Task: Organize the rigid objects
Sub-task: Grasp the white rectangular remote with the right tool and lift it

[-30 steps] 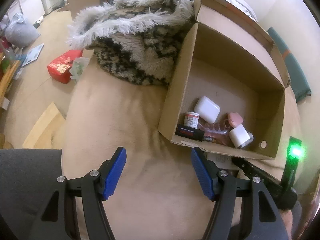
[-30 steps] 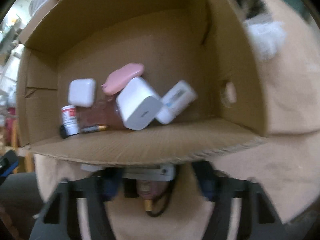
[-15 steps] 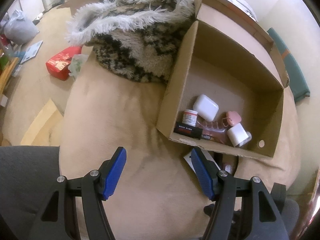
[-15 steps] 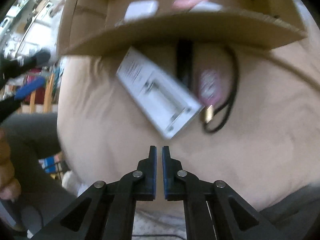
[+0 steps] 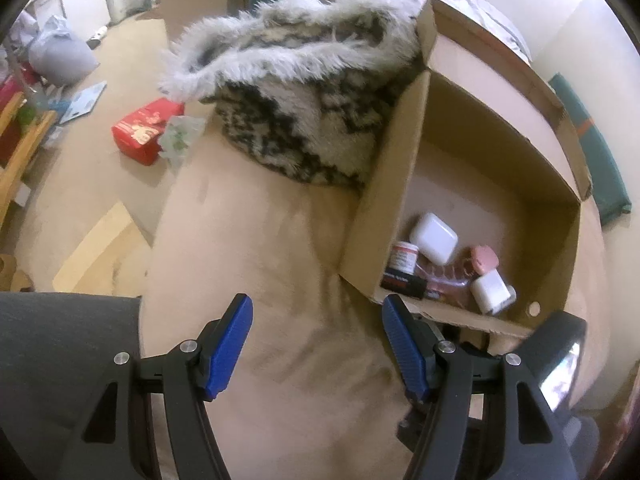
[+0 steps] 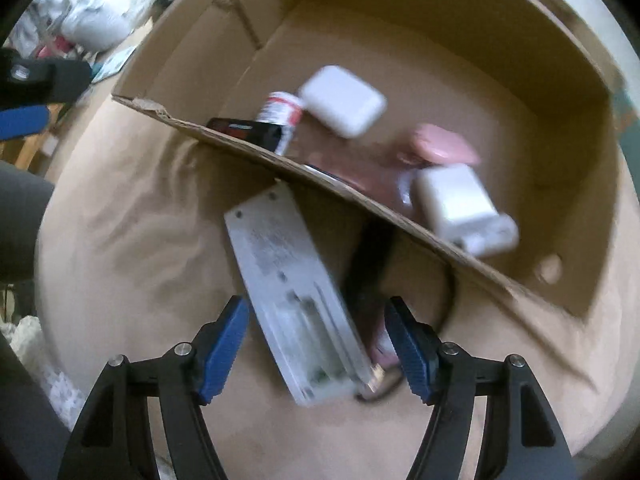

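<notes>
Beneath opening right tongs [image 6: 318, 344] — white device [image 6: 294, 308], untouched.

A soft tan cushion surface [image 5: 256, 248] is what everything's parked on. A cardboard box [image 5: 404, 184] is set on it, with a shaggy patterned fur thing [image 5: 304, 120] piled just beside it. A white flat device [image 6: 288, 288] and a black cable [image 6: 448, 304] are laid right against the box's near wall.

Dim, warm indoor light; heavy fisheye bending and black corners, the right wrist view motion-blurred.
</notes>
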### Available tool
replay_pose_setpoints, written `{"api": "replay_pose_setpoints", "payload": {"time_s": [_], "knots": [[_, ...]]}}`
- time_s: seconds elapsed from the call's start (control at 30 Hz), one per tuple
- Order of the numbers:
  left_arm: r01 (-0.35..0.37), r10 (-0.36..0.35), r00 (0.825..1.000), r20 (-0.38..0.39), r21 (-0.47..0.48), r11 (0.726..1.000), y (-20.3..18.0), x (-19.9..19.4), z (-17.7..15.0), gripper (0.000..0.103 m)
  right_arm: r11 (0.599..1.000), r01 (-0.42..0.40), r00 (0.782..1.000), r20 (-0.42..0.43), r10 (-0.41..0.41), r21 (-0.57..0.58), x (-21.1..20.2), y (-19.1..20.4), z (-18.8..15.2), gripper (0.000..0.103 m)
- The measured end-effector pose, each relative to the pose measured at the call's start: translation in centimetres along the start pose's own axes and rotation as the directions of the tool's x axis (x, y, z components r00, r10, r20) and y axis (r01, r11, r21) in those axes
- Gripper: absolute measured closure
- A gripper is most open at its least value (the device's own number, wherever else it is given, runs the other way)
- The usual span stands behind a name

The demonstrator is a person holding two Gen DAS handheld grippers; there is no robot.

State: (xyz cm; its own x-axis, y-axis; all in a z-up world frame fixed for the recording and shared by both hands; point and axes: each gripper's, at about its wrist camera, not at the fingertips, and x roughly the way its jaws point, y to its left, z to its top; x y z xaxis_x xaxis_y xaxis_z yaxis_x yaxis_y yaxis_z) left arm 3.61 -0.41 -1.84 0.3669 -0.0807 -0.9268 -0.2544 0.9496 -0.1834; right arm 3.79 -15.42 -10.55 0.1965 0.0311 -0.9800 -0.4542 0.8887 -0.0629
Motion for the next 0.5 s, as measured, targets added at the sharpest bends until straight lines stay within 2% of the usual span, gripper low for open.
{"api": "replay_pose_setpoints", "payload": {"time_s": [0.2,0.23,0.3,0.4,0.5], "knots": [[-0.024,0.024,1.000,0.007,-0.018,1.000,0.3,0.2,0.3,0.039,0.999,-0.016,1.000,0.002,0.016,-0.046,1.8,1.6,1.5,0.029],[-0.025,0.025,1.000,0.005,-0.016,1.000,0.2,0.3,0.3,0.039,0.998,-0.007,1.000,0.005,0.007,-0.057,2.0,2.3,1.5,0.032],[-0.031,0.031,1.000,0.002,-0.008,0.999,0.1,0.4,0.3,0.039,0.997,0.016,1.000,0.020,-0.015,-0.082,1.6,2.5,0.5,0.050],[-0.041,0.041,0.999,-0.002,0.003,0.999,0.0,0.6,0.2,0.039,0.997,-0.015,1.000,0.015,0.016,-0.071,0.8,2.2,-0.2,0.056],[-0.045,0.045,0.999,-0.011,-0.001,0.999,0.1,0.9,0.2,0.039,0.995,-0.095,0.995,0.019,0.095,0.008,-0.8,0.2,-0.9,0.056]]}}
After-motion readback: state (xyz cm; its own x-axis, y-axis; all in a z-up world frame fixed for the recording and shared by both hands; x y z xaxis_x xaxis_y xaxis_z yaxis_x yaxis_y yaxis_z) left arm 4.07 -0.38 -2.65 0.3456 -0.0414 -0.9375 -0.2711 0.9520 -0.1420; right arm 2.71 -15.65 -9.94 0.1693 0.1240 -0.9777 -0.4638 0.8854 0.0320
